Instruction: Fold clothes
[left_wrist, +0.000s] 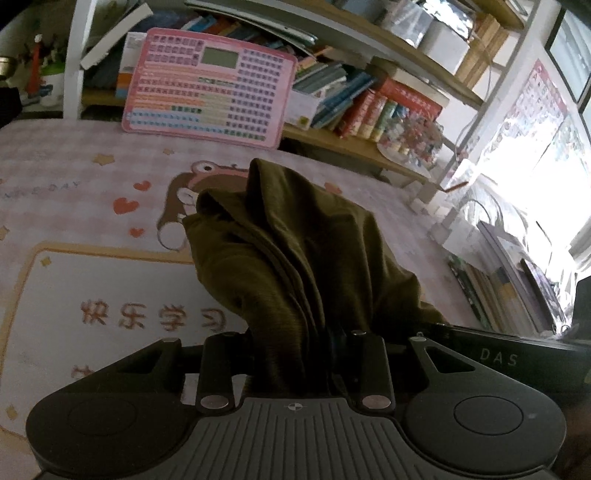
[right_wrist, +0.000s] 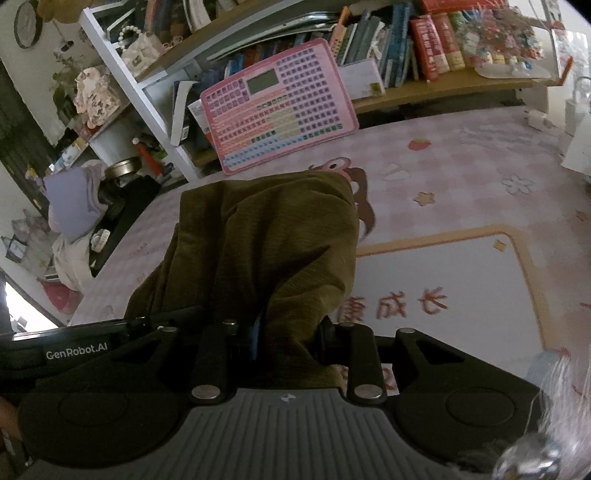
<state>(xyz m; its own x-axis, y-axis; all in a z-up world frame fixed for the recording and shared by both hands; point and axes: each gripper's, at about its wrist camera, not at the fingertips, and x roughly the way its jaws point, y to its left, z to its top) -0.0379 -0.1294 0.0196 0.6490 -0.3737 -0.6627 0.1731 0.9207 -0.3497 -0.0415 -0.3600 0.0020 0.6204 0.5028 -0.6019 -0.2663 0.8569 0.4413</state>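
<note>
Olive-green garment (left_wrist: 295, 251); pink checked mat (left_wrist: 74, 166)

Olive-green garment (left_wrist: 295, 258): one item, dull olive to brownish green, soft fabric with a fine ribbed or corded texture. State: bunched and creased, not laid flat, with deep folds running lengthwise; a seam or hem edge shows along one fold. Pose: gathered into a narrow neck at the lower centre of each frame and widening toward the frame centre, where it rises in a rumpled mound. In the left wrist view it fills the middle, with a peaked top edge just above centre. In the right wrist view the garment (right_wrist: 266, 251) spreads from centre toward the lower left.
</note>
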